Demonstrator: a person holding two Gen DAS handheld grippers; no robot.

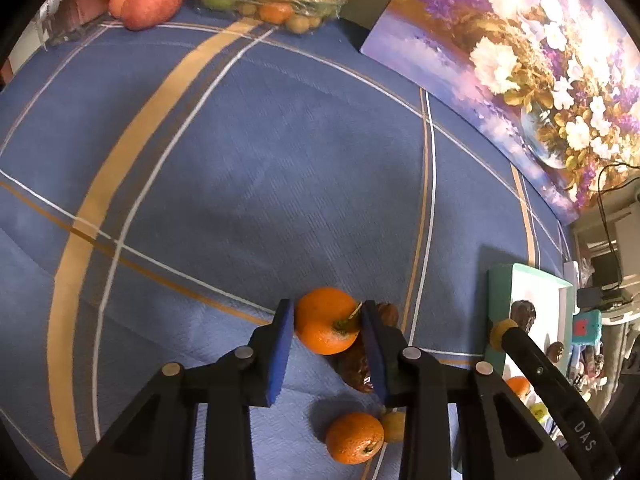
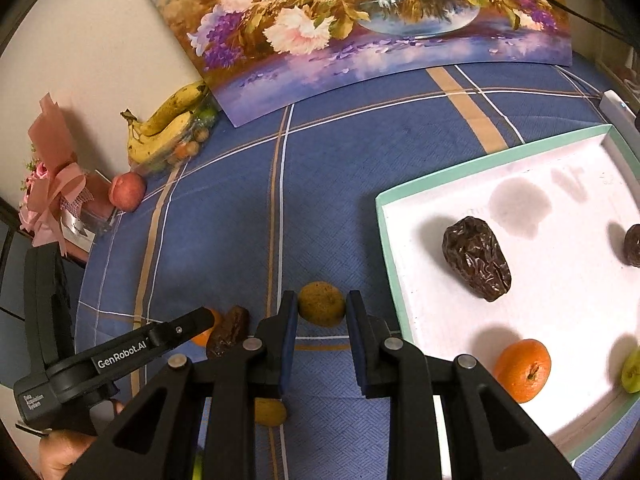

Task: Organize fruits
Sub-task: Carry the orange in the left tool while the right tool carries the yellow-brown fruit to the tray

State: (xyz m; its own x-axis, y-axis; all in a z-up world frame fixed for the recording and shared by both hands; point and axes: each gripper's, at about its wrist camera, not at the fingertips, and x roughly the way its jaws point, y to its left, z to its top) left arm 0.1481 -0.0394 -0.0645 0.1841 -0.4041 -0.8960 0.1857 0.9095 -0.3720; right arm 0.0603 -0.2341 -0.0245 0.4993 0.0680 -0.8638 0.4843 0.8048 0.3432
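My left gripper [image 1: 327, 312] is shut on an orange [image 1: 326, 320] with a short stem, just above the blue cloth. Under and beside it lie a dark date [image 1: 356, 364], a second orange [image 1: 354, 438] and a small yellow fruit [image 1: 394, 426]. My right gripper [image 2: 322, 300] is shut on a small yellow-brown fruit [image 2: 322, 304], left of the white tray with a teal rim [image 2: 388, 240]. The tray holds a wrinkled date [image 2: 476, 258], an orange [image 2: 522, 370], a green fruit [image 2: 632, 376] and another date [image 2: 634, 244] at its right edge.
Bananas [image 2: 168, 124] on a clear box of small fruit and a red apple [image 2: 127, 191] sit at the far left by the wall. A pink bouquet [image 2: 52, 184] stands beside them. A flower painting [image 2: 360, 20] leans at the back. A yellow fruit [image 2: 270, 412] lies under my right gripper.
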